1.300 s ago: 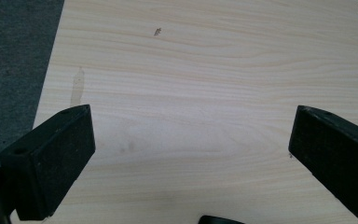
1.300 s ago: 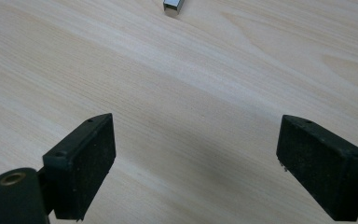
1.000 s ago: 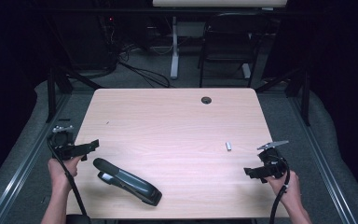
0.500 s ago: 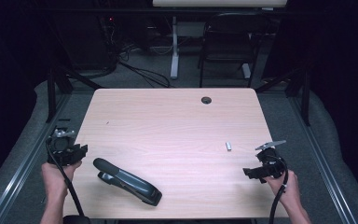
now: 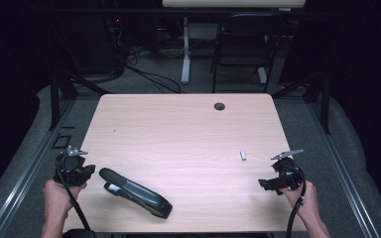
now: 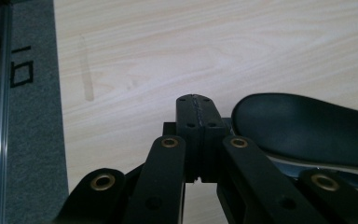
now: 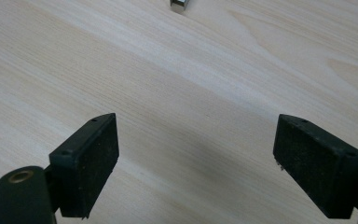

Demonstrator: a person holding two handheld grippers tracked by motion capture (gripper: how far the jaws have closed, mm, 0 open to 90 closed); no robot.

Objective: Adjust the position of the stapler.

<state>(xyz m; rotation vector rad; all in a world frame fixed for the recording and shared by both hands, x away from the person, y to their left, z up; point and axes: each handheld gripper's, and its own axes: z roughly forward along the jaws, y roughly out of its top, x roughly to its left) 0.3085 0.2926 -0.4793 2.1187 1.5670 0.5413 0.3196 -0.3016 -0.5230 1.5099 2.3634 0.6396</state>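
The black stapler (image 5: 135, 193) lies on the tabletop (image 5: 178, 139) just right of the left claw (image 5: 88, 171), whose jaws are pressed together; the right claw (image 5: 264, 184) gapes wide, a small metal piece (image 5: 243, 155) beyond it.

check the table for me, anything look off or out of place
Nothing looks damaged or spilled. The black stapler lies askew near the front edge, and a small metal piece sits alone, well apart from it, on the wooden table.
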